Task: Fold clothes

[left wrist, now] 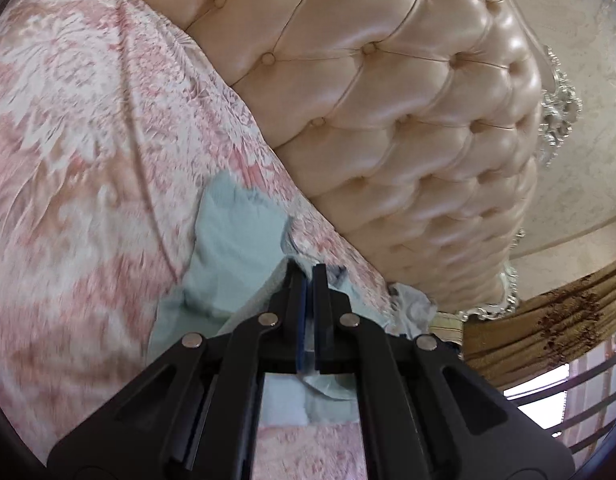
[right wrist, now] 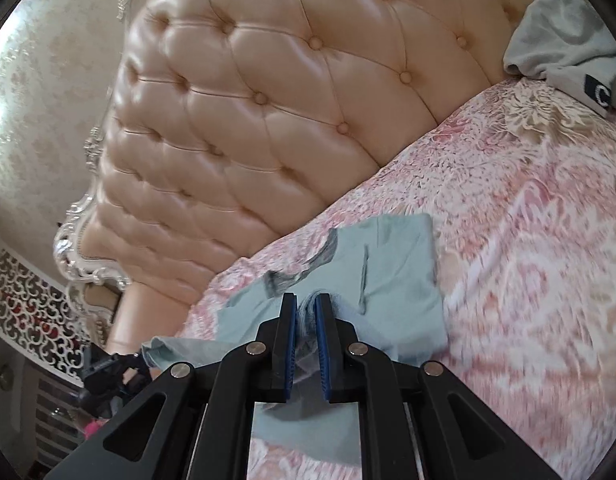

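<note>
Two views. Left wrist: left gripper clamped on thin edge of mint garment, spread over pink bedspread; could slip, grip shallow. Tufted headboard looms at one o'clock. Right wrist: right gripper pinching bunched garment fabric; grey clothing at two o'clock.

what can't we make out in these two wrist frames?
- Light green garment: type unclear; the right gripper covers its near part in the right wrist view.
- Left gripper: its pinched cloth edge is hidden between shut pads, left wrist view.
- Grey garment: cut off by the fisheye rim.
</note>
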Demonstrator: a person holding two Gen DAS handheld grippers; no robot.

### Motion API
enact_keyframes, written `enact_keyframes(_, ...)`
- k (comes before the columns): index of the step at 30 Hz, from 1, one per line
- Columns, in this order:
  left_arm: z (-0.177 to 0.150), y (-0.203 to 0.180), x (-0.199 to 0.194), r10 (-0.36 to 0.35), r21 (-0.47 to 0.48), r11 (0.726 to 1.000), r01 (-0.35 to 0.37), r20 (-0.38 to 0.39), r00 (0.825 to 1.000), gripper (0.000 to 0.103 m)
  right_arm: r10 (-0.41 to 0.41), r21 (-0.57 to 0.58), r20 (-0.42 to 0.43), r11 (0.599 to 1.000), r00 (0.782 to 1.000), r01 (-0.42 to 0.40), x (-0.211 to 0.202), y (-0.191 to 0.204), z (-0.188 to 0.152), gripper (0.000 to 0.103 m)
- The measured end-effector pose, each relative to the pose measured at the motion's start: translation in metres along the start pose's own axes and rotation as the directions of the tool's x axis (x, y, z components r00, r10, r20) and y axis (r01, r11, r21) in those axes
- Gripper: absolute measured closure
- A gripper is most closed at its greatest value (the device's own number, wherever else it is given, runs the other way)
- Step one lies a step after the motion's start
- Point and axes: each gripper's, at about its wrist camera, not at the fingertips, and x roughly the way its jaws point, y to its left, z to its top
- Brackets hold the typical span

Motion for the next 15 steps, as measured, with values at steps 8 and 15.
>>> enact_keyframes(8,0.034,0.004,0.045,0.08,-0.009,0.997,-0.08,-0.018,0.997,0.1,-0.07,0.017,-0.048,0.997,0.996,0.071,0.054,-0.014,0.035,0.093)
enact_keyframes(15,0.047,0.038,0.093,0.212,-0.085,0.971,-0.224,-0.131,0.968,0.099,-0.117,0.105,-0.16,0.985,0.98,0.134,0.098,-0.044,0.047,0.075)
